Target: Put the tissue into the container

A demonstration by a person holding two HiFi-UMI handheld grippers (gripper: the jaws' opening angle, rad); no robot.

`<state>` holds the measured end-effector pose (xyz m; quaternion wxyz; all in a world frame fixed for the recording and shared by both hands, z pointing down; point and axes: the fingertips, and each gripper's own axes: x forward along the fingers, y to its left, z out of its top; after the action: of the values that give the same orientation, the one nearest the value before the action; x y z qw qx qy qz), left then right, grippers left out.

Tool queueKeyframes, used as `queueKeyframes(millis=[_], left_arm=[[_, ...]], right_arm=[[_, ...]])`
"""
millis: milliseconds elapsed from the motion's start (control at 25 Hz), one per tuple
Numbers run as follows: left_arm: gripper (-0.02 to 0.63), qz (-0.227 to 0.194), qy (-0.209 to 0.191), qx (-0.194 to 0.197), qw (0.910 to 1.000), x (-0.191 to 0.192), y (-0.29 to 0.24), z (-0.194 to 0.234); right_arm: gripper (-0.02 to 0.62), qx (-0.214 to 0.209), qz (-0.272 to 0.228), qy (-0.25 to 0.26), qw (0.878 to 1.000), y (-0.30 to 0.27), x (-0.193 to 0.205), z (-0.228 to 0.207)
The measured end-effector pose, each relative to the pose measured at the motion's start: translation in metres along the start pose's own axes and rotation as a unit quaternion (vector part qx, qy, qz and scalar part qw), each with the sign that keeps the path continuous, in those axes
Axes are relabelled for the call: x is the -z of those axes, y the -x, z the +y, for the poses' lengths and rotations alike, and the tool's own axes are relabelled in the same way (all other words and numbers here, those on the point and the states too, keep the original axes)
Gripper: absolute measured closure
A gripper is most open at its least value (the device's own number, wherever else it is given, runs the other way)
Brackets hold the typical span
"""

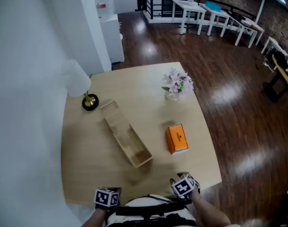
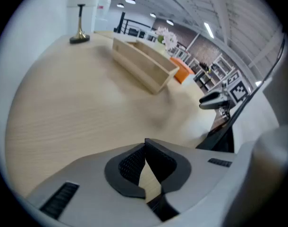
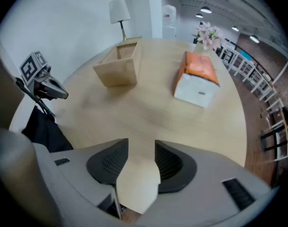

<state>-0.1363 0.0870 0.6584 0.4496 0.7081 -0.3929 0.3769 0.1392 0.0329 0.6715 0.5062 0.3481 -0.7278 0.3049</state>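
Observation:
An orange tissue box (image 1: 177, 138) with a white lower half lies on the wooden table (image 1: 87, 145), right of centre. To its left stands the container (image 1: 127, 134), a long open-topped wooden box set diagonally. Both grippers hover at the table's near edge, pointing steeply down. My left gripper (image 1: 107, 197) has its jaws shut (image 2: 145, 149) with nothing between them. My right gripper (image 1: 183, 186) stands open (image 3: 141, 156), showing only bare table in the gap. From the right gripper view the tissue box (image 3: 197, 77) lies ahead to the right and the container (image 3: 120, 63) ahead to the left.
A white-shaded lamp (image 1: 78, 78) on a brass base (image 1: 90, 102) stands at the table's far left by the wall. A vase of pink flowers (image 1: 177, 84) sits at the far right. Dark wooden floor and white tables (image 1: 215, 14) lie beyond.

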Motion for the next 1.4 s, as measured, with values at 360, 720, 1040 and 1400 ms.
queueKeyframes(millis=[360,720,1040,1400], left_arm=[[0.606,-0.203,0.066,0.068,0.9746,-0.114,0.056,-0.021],[0.500,-0.207,0.009,0.090,0.9742,-0.133,0.046,-0.065],[0.500,-0.177,0.015,0.085,0.9805,-0.135,0.029,-0.075],[0.500,-0.152,0.023,0.076,0.9852,-0.130,0.022,-0.075]], right_arm=[[0.274,0.076,-0.158,-0.076,0.982,0.053,-0.101,-0.079],[0.201,0.115,-0.181,-0.123,0.969,0.036,-0.146,-0.138],[0.200,0.079,-0.146,-0.150,0.975,-0.001,-0.147,-0.148],[0.189,0.029,-0.155,-0.190,0.969,-0.019,-0.141,-0.154]])
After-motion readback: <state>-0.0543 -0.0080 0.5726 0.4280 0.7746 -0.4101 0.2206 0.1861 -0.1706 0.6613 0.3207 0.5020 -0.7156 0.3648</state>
